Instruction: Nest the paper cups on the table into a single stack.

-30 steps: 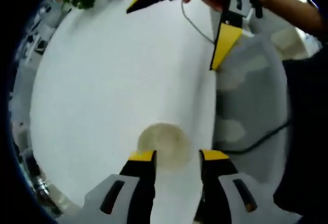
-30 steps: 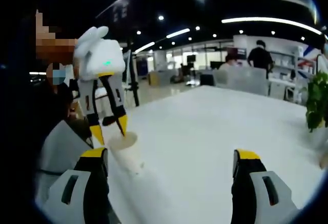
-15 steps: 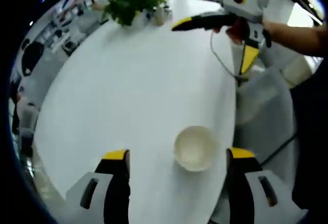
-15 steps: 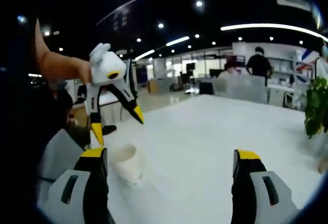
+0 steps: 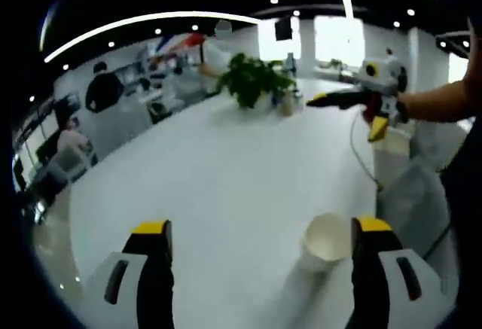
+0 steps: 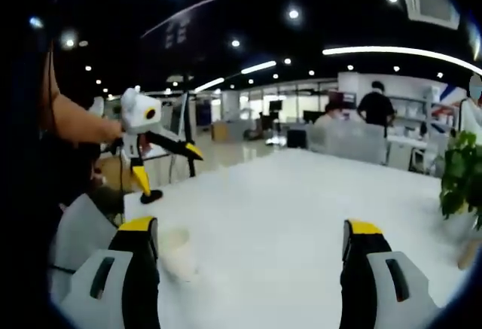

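Both your claws are open and empty; the paper cup (image 5: 325, 240) stands near the counter (image 5: 226, 171) edge, easily knocked off.

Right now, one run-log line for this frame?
cup upright on table, free | left gripper open, raised | right gripper open | plant far edge

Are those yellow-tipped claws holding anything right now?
No. Both the left gripper and right gripper are open and empty; the paper cup stands free on the table.
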The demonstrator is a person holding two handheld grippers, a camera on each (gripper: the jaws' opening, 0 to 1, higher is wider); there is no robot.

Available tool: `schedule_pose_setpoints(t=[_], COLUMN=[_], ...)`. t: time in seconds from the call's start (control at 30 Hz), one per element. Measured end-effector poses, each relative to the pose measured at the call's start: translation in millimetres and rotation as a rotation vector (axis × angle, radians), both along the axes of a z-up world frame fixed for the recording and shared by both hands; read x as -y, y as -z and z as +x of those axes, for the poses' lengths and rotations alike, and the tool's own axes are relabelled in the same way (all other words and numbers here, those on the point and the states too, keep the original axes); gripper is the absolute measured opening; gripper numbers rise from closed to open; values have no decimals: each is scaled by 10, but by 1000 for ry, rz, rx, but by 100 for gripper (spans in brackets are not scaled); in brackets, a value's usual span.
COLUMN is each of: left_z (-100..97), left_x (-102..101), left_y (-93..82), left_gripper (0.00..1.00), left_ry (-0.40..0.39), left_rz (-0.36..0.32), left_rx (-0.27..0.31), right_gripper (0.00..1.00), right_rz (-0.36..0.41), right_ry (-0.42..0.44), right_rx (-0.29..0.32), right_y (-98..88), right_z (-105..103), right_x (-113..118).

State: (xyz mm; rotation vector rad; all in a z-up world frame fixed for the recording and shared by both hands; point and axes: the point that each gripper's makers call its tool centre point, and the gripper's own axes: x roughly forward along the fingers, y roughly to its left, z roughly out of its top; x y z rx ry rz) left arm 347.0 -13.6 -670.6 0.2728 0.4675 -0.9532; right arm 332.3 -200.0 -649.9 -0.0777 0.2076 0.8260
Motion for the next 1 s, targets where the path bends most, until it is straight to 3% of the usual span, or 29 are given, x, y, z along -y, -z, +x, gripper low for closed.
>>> schedule_pose_setpoints(t=[0.13,0.3,0.5,0.7,1.0], left_z=[59,140,128,13,-33], left_x=[-211,-584,-964,-1093,-1147], left_y=[-38,-39,29,70,118], left_gripper=[100,100,100,100,100], left_ry=[-44,-158,-259,-276,-322], left_rz=[-31,-70,-87,-113,-125], left_rx=[37,69,90,123,114], right_gripper=[100,100,100,100,100], right_rz=[-26,-106,-111,-100,-89], right_ry=[-14,-4,61,89,131], right_rx=[41,31,16,9,17], right_y=[-85,15,120,184,166], right_z=[51,113,155,133,153], right_x=[-69,-88,-2,98,197])
